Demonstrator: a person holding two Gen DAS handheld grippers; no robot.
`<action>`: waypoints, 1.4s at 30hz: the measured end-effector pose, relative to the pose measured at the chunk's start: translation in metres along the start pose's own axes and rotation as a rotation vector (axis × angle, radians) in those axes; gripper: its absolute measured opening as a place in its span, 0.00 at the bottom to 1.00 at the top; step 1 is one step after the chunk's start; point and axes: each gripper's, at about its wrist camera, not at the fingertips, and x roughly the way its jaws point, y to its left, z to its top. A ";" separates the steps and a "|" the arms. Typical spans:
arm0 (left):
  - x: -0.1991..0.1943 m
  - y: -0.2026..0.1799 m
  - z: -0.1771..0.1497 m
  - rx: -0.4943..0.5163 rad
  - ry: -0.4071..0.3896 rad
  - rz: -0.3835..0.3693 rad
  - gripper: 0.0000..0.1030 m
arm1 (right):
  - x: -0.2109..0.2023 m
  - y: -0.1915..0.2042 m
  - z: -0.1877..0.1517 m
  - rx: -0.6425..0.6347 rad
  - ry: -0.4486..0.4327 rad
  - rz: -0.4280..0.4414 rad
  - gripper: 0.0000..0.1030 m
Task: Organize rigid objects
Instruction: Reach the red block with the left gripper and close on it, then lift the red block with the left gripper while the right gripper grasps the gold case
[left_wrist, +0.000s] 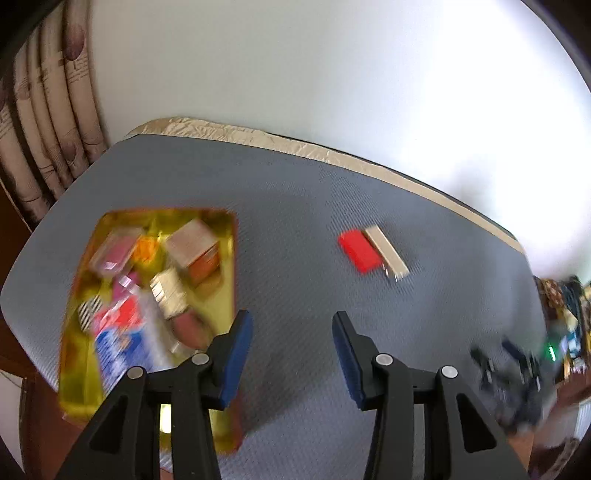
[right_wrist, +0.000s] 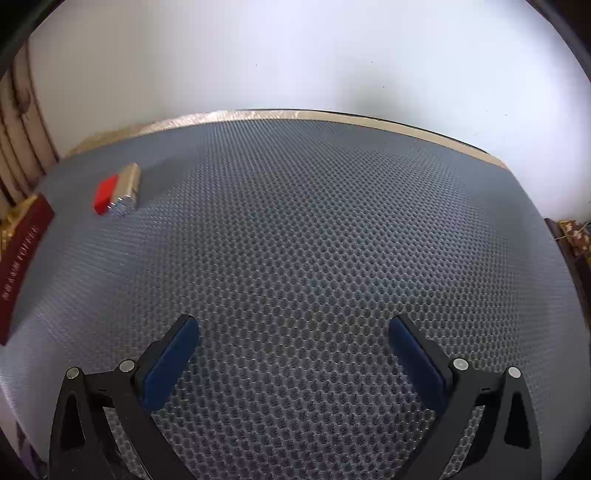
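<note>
Red block (left_wrist: 359, 251) and beige wooden block (left_wrist: 387, 251), lying flat and touching along their long sides on grey honeycomb mat (right_wrist: 314, 240), ahead and slightly right of left gripper (left_wrist: 292, 354), well apart from it. Ahead and far to the left of right gripper (right_wrist: 294, 363), again well apart. Both loose, not yet in gold tray (left_wrist: 75, 391).

Left gripper released, jaws partly apart, nothing between blue pads (left_wrist: 236, 354), hanging over bare mat just beside the tray's near right corner. Right gripper released too, jaws spread very wide, nothing between them, over empty mat.

Tray ahead-left of left gripper, already crowded with blurred small boxes and packets, so probably the sorting place; remaining work likely just this pair.

Handling, as a judgement: both blocks look stiff, small and light, with square edges and flat faces, unlikely to crush or bend. Red one looks smooth and perhaps glossy, so possibly a bit slippery under rubber pads; wooden one matte, likely better friction. No sign of fragility.

Best hold likely across the short width at mid-length, pads on the two long flat sides, gripper coming down from above. Trouble: inner sides pressed together, so no gap for a finger between them. Either separate with a nudge first or pinch each by its ends.
</note>
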 end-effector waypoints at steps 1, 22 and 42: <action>0.010 -0.006 0.009 -0.007 0.014 -0.007 0.44 | -0.002 -0.002 0.000 0.007 -0.006 0.018 0.99; 0.169 -0.059 0.077 -0.149 0.284 -0.044 0.45 | -0.007 -0.013 -0.005 0.009 -0.005 0.124 0.99; 0.171 -0.070 0.064 -0.062 0.210 -0.005 0.32 | -0.004 -0.011 0.004 0.009 0.004 0.133 0.99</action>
